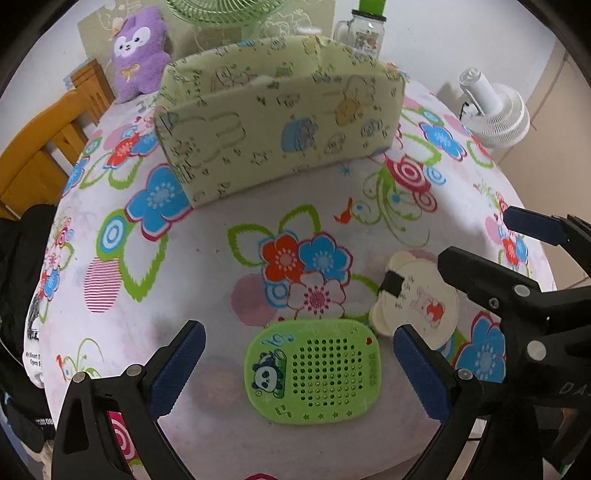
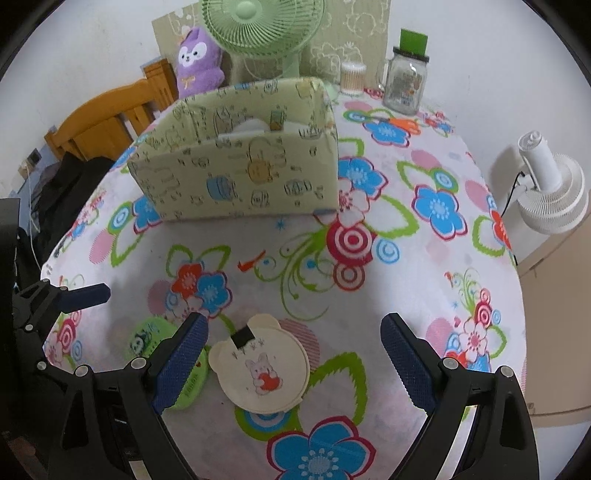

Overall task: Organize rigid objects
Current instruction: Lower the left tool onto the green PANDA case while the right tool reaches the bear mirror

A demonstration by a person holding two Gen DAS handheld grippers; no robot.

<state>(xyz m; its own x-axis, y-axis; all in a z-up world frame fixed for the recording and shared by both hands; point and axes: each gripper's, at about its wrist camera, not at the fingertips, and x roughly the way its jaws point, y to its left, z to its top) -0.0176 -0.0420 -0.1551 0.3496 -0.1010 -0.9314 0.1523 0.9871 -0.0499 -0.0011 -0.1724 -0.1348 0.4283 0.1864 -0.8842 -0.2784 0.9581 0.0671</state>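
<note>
A green panda case (image 1: pixel 314 373) with a hole grid lies flat on the flowered tablecloth between the fingers of my open left gripper (image 1: pixel 299 369). A cream bear-shaped case (image 2: pixel 260 363) with a rabbit picture lies beside it, between the fingers of my open right gripper (image 2: pixel 293 356). It also shows in the left wrist view (image 1: pixel 417 299), and the green case peeks out left of my right gripper's finger (image 2: pixel 147 338). A pale green patterned storage box (image 2: pixel 240 162) stands behind them, also in the left wrist view (image 1: pixel 280 122), with small items inside.
Behind the box stand a purple plush toy (image 2: pixel 197 59), a green fan (image 2: pixel 264 26), a cotton swab tub (image 2: pixel 352 77) and a glass jar (image 2: pixel 404 83). A wooden chair (image 2: pixel 110 114) is at the far left. A white fan (image 2: pixel 550 188) stands off the table's right edge.
</note>
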